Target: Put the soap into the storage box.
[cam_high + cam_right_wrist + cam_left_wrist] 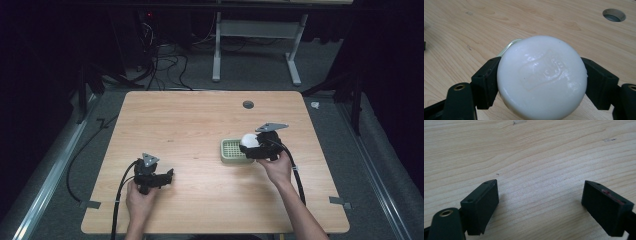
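High view: wooden table, dark room; right gripper grasps white soap, left gripper released.

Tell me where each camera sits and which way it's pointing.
High view: above the person's side, looking forward and down on the table; both forearms show, with left tool and right tool.
Left gripper view: on the left tool, facing bare wood; its open jaws show.
Right gripper view: on the right tool, gripping white soap.
Shared: soap and table hole.
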`<state>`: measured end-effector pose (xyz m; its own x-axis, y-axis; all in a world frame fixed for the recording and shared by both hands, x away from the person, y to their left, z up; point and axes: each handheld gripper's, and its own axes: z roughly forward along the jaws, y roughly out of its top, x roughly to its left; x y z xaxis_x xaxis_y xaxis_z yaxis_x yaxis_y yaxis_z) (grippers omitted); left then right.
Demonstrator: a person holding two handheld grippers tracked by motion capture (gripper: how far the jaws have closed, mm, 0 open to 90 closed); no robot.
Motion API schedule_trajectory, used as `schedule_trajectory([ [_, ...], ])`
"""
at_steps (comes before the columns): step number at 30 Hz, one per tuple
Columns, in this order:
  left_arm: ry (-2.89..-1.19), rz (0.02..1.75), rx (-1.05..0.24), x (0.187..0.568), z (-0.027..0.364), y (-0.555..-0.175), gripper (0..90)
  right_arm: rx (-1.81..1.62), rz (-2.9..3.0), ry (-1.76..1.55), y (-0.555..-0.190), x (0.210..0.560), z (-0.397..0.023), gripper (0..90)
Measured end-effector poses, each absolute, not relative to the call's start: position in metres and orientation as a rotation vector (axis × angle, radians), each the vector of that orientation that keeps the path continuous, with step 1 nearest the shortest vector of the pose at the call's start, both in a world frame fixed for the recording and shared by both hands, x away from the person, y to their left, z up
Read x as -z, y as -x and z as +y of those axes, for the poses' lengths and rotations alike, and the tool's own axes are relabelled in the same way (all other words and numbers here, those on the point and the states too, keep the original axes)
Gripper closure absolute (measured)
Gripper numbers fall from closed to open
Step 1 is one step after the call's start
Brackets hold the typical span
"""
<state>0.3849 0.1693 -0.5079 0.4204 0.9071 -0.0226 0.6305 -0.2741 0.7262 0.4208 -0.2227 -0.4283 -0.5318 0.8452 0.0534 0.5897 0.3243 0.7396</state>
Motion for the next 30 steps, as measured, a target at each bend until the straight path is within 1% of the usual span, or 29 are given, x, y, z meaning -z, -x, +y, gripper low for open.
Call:
schedule_trajectory([
  [30,-2.009,1.297,-0.531,0.508,0.169,-0.385,14.8,-0.973,2.273,-1.317,-0.444,0.460,-0.204,24.0],
])
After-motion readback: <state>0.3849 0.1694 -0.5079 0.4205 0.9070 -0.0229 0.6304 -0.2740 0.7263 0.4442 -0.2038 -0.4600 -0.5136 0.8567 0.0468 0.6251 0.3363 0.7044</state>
